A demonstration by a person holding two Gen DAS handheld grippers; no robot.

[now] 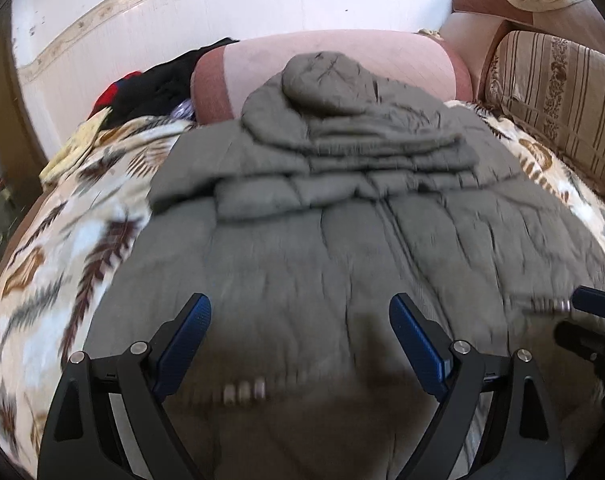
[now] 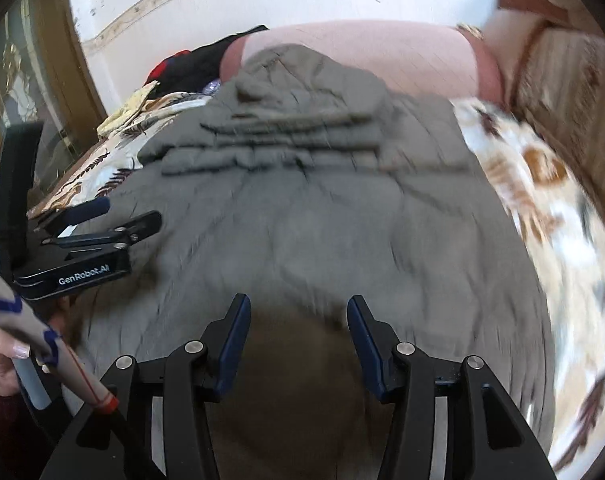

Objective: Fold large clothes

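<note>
A large olive-grey quilted jacket (image 1: 342, 220) lies spread on the bed, front up, with its hood and sleeves bunched at the far end; it also shows in the right wrist view (image 2: 322, 208). My left gripper (image 1: 300, 312) is open and empty, just above the jacket's near hem. My right gripper (image 2: 298, 312) is open and empty above the same hem, to the right of the left one. The left gripper shows at the left of the right wrist view (image 2: 114, 220), and the right gripper's tip shows at the right edge of the left wrist view (image 1: 590, 312).
A leaf-patterned blanket (image 1: 62, 248) covers the bed. A pink pillow (image 1: 342, 48) lies behind the jacket. Dark and red clothes (image 1: 150, 88) are piled at the far left. A striped sofa back (image 1: 554, 100) runs along the right. A white wall is behind.
</note>
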